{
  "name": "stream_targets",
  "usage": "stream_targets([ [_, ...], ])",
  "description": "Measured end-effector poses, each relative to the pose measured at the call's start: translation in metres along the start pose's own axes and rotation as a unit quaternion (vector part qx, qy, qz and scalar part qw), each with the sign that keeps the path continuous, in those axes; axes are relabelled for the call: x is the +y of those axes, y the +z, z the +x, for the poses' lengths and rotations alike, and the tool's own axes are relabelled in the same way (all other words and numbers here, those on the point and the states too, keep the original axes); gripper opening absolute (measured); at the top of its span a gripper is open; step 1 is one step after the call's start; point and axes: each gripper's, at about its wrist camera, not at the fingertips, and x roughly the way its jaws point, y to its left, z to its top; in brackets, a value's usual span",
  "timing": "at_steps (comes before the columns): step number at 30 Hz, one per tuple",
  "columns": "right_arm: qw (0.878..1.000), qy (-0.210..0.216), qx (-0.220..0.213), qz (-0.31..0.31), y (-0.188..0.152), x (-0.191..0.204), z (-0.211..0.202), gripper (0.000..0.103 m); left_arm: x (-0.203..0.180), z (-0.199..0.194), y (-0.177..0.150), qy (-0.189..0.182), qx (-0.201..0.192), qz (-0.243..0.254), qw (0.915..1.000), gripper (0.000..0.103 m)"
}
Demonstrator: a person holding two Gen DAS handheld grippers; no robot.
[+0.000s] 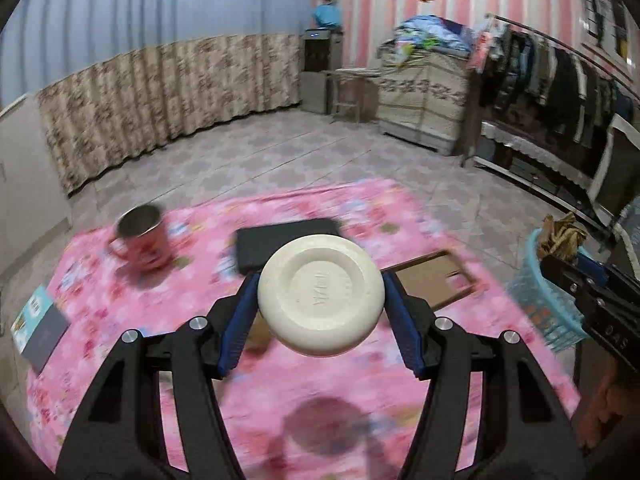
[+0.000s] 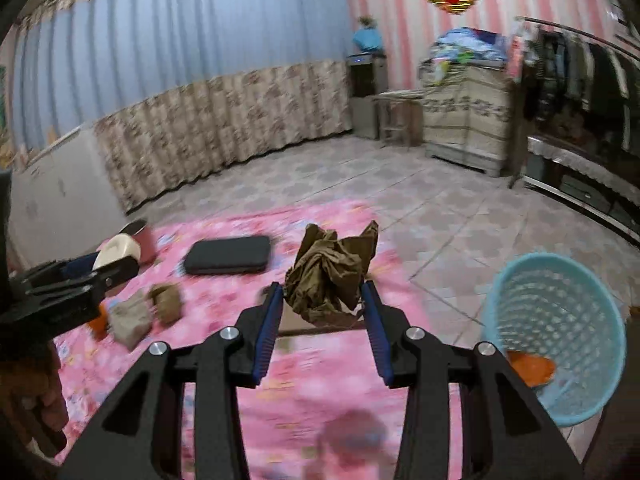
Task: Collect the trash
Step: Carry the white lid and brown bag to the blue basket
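My left gripper (image 1: 321, 296) is clamped on a white bowl (image 1: 321, 295), bottom facing me, above the pink cloth (image 1: 360, 392). My right gripper (image 2: 323, 307) pinches crumpled brown paper (image 2: 330, 276), also off the cloth. The blue basket (image 2: 560, 344) sits on the floor to the right (something orange inside).
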Motion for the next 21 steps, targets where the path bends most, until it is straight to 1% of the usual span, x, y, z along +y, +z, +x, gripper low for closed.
stream_targets([
  [1,1.0,-0.012,-0.005,0.009,0.003,-0.02,-0.003,0.041,-0.016,0.003,0.005,-0.01,-0.001,0.009,0.9999,0.06],
  [2,1.0,-0.012,-0.007,0.014,0.004,-0.032,-0.005,0.041,-0.029,0.005,0.009,-0.021,-0.001,0.015,0.9997,0.06],
  [3,1.0,-0.014,-0.014,0.021,0.005,-0.052,-0.01,0.041,-0.048,0.008,0.013,-0.036,-0.002,0.021,0.9991,0.06],
  [4,0.999,-0.024,-0.015,0.023,0.006,-0.063,-0.013,0.041,-0.064,0.009,0.016,-0.045,-0.006,0.028,0.9986,0.06],
  [5,0.999,-0.042,-0.016,0.025,0.005,-0.078,-0.016,0.041,-0.075,0.011,0.018,-0.05,-0.008,0.035,0.9981,0.06],
  [6,0.998,-0.057,-0.019,0.029,0.005,-0.092,-0.02,0.041,-0.094,0.014,0.022,-0.059,-0.01,0.047,0.9971,0.06],
  [7,0.995,-0.089,-0.021,0.03,0.003,-0.109,-0.025,0.041,-0.113,0.019,0.025,-0.069,-0.013,0.056,0.9959,0.06],
  [9,0.991,-0.131,-0.015,0.02,-0.001,-0.133,-0.032,0.041,-0.144,0.028,0.029,-0.1,-0.016,0.068,0.9926,0.06],
  [10,0.99,-0.137,-0.015,0.022,-0.002,-0.143,-0.034,0.041,-0.159,0.034,0.03,-0.115,-0.015,0.072,0.9906,0.06],
  [12,0.989,-0.143,-0.013,0.043,-0.006,-0.168,-0.042,0.041,-0.185,0.042,0.029,-0.134,-0.012,0.079,0.9877,0.06],
  [14,0.989,-0.127,-0.02,0.071,-0.009,-0.188,-0.049,0.041,-0.213,0.05,0.028,-0.151,-0.01,0.089,0.9844,0.06],
  [16,0.987,-0.14,-0.023,0.082,-0.013,-0.204,-0.054,0.041,-0.236,0.056,0.026,-0.167,-0.006,0.096,0.9812,0.06],
  [18,0.985,-0.151,-0.023,0.085,-0.016,-0.211,-0.058,0.041,-0.251,0.061,0.023,-0.175,-0.005,0.101,0.9794,0.061],
  [21,0.98,-0.187,-0.014,0.064,-0.02,-0.211,-0.055,0.041,-0.268,0.071,0.017,-0.186,0.0,0.107,0.9768,0.06],
])
